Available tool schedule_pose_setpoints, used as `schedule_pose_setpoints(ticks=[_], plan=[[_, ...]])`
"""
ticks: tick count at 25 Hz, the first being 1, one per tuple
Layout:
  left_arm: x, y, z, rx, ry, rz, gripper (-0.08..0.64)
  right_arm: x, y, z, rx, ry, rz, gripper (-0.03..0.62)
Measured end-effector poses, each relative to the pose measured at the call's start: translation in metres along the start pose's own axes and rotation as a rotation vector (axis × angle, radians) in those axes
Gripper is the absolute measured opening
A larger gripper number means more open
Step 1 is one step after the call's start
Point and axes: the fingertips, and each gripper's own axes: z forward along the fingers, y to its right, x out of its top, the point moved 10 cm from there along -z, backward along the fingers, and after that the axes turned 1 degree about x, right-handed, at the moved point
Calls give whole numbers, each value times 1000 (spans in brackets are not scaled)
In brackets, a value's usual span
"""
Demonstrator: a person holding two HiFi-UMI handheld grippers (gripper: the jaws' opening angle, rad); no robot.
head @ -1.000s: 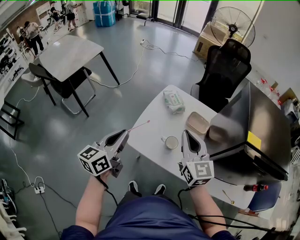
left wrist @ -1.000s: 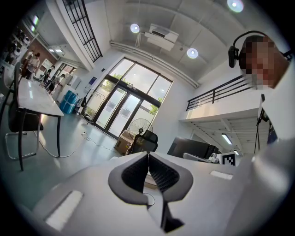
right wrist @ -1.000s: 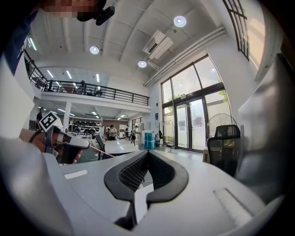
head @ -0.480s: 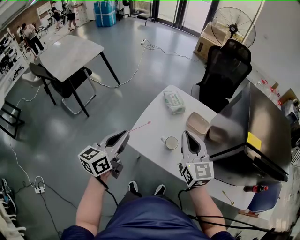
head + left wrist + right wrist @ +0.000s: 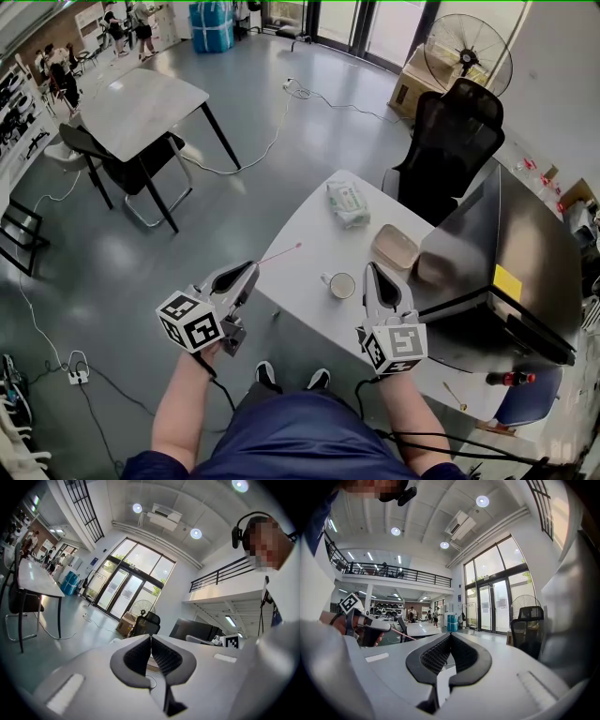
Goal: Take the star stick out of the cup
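Note:
My left gripper (image 5: 251,267) is shut on the thin red star stick (image 5: 279,252), held off the table's left edge; the stick slants up and right, its tip over the white table (image 5: 309,225). The white cup (image 5: 342,285) stands near the table's front edge, apart from the stick. My right gripper (image 5: 372,269) hovers just right of the cup, shut on nothing. In the right gripper view its jaws (image 5: 451,635) meet, and the left gripper (image 5: 386,627) with the stick (image 5: 404,634) shows at the left. In the left gripper view, the left gripper (image 5: 151,637) has its jaws pressed together.
A pack of wipes (image 5: 348,203) and a beige oval dish (image 5: 396,246) lie farther back on the table. A large black box (image 5: 497,272) fills the right side. A black office chair (image 5: 450,141) stands behind the table. A red bottle (image 5: 511,377) lies at the right.

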Motion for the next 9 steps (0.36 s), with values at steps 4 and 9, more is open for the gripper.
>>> schedule_pose_setpoints(ticks=[4, 9], plan=[[-1, 2, 3, -1, 0, 1, 8, 0, 3, -1, 0, 2, 1, 6], [-3, 4, 7, 3, -2, 0, 8, -1, 8, -2, 3, 0, 1, 6]])
